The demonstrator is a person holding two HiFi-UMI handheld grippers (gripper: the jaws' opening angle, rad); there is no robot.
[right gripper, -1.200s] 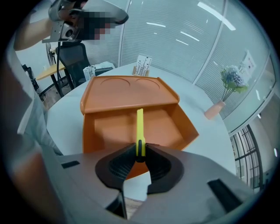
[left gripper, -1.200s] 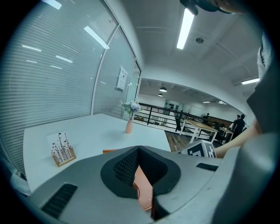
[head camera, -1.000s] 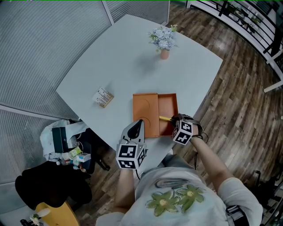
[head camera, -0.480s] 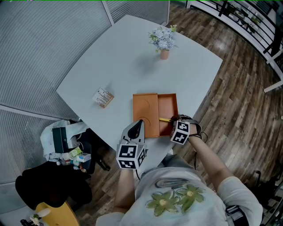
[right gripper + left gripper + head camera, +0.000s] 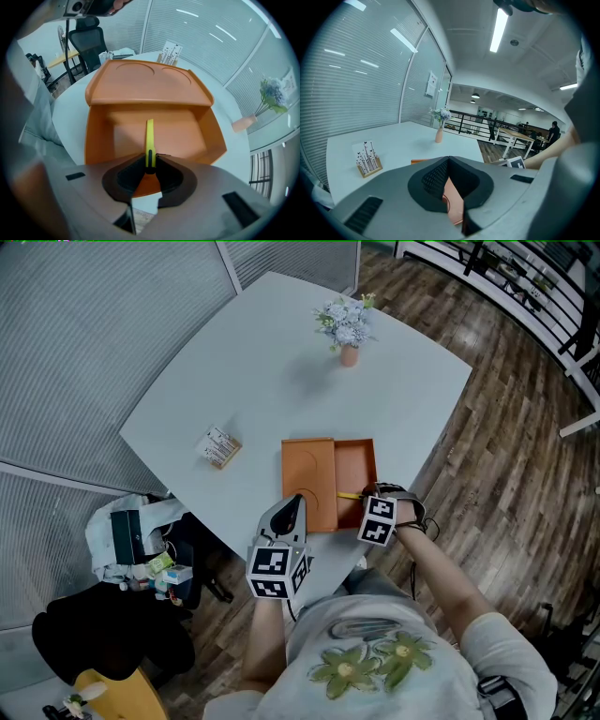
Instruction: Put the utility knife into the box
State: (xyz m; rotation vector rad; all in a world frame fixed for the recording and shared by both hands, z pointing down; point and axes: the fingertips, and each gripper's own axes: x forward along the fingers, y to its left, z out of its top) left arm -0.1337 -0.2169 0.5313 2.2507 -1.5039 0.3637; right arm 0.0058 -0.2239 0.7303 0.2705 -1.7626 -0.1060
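Note:
An orange box [image 5: 359, 468] lies open near the table's front edge, its lid [image 5: 307, 472] folded out to the left. My right gripper [image 5: 367, 496] is shut on a yellow utility knife [image 5: 350, 493], whose free end reaches in over the box's near wall. In the right gripper view the utility knife [image 5: 149, 135] points from between the pads of the right gripper [image 5: 150, 167] over the bare floor of the box [image 5: 187, 133]. My left gripper [image 5: 296, 501] rests shut and empty over the lid's near edge; the left gripper [image 5: 451, 186] has the orange lid [image 5: 453, 207] just below it.
A small vase of flowers [image 5: 348, 332] stands at the table's far side. A card holder [image 5: 218, 447] sits left of the box. The table edge [image 5: 323, 563] runs just before my grippers. Bags and clutter [image 5: 141, 549] lie on the floor at left.
My right gripper has shifted a little to the left, carrying the knife further in over the box. The left gripper has stayed where it was.

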